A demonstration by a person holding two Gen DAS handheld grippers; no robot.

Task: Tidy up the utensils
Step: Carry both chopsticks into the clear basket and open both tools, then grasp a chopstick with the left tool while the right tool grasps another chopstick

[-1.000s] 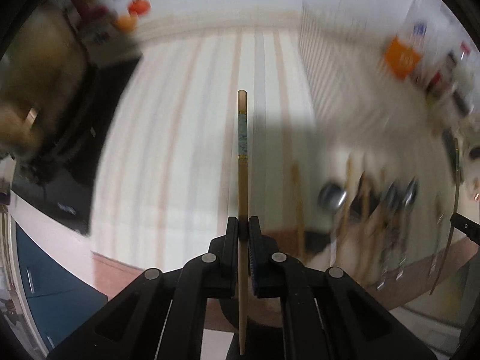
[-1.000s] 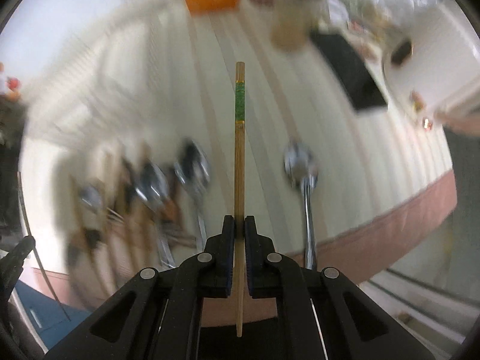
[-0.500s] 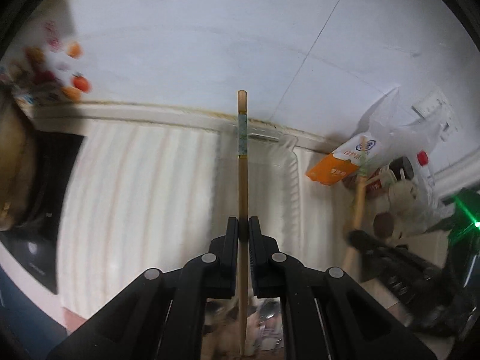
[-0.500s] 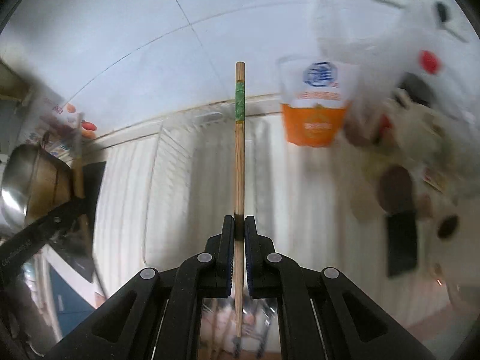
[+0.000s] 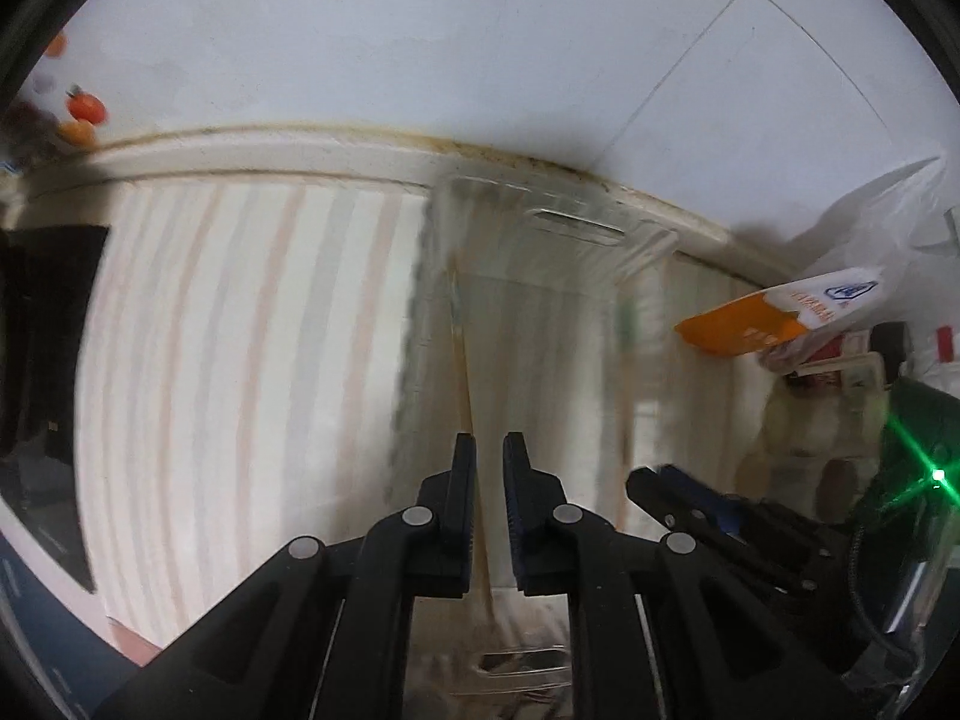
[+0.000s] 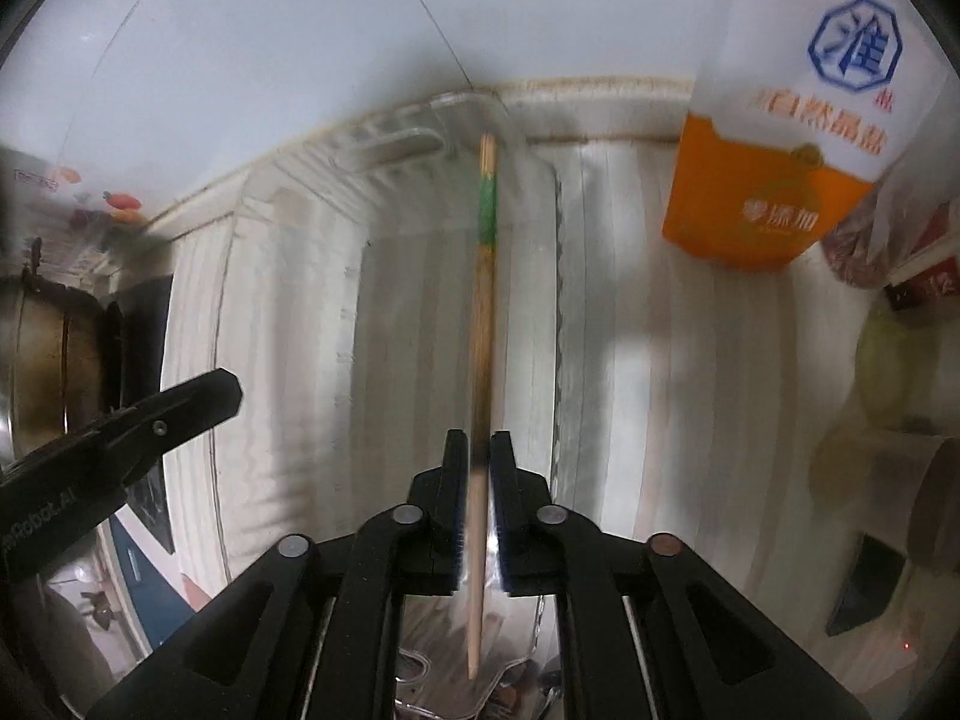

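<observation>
Both grippers hover over a clear plastic organizer tray [image 5: 540, 300], which also shows in the right wrist view [image 6: 420, 252]. My left gripper [image 5: 489, 456] has its jaws a little apart, and a blurred wooden chopstick [image 5: 462, 372] lies loose between and ahead of them. My right gripper [image 6: 478, 450] has its jaws slightly parted around a wooden chopstick [image 6: 483, 300] with a green band; it is motion-blurred. The left gripper's finger [image 6: 150, 420] shows at the left of the right wrist view.
An orange-and-white salt bag [image 6: 774, 168] stands at the right by a plastic bag [image 5: 870, 228]. A metal pot [image 6: 42, 360] and a black stove [image 5: 42, 330] are at the left. The tiled wall [image 5: 420, 30] is behind the striped counter [image 5: 240, 330].
Both grippers have come down over the clear tray. The left jaws have opened and let its chopstick go. The right jaws have loosened around the green-banded chopstick.
</observation>
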